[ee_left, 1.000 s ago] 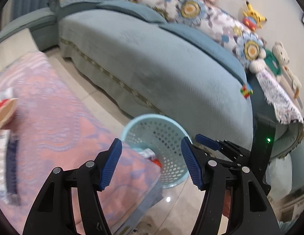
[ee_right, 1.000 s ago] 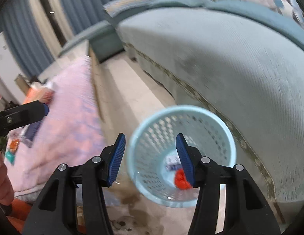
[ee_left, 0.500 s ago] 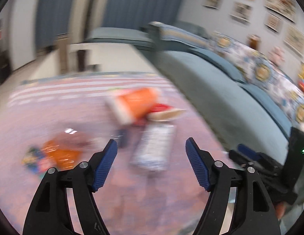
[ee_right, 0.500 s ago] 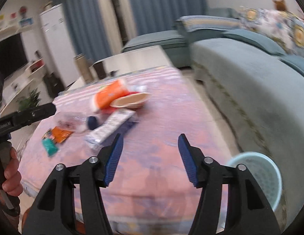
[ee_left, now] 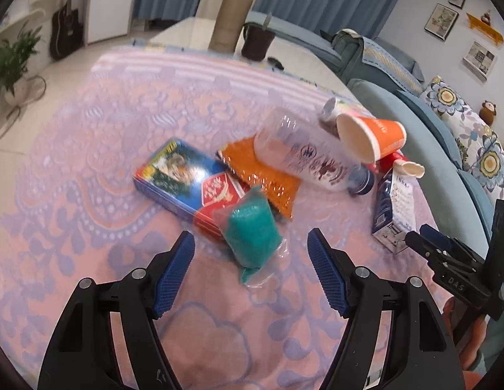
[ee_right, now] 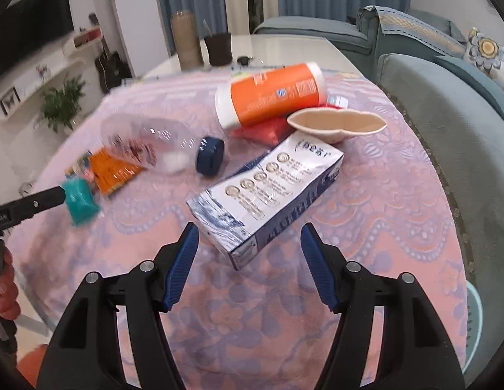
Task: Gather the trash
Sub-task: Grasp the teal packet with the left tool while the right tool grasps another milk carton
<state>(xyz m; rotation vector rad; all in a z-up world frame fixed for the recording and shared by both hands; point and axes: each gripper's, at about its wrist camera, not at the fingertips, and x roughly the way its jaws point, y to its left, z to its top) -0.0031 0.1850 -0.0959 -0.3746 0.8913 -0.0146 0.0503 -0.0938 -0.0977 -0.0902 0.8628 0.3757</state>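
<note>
The left claw (ee_left: 250,271) hangs low in its frame, jaws spread but closing with nothing pressed between them, aimed at the teal packet (ee_left: 253,232) lying just ahead on the pink-clothed counter (ee_left: 73,175). The right claw (ee_right: 248,265) is released and opening, lined up with the near end of the white-and-blue carton (ee_right: 268,195) at centre frame, likely to straddle it. The blue basket's (ee_right: 474,318) rim shows at lower right.

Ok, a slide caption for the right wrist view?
Right gripper, jaws opening and empty, faces a blue-and-white carton among trash on the pink tablecloth.
</note>
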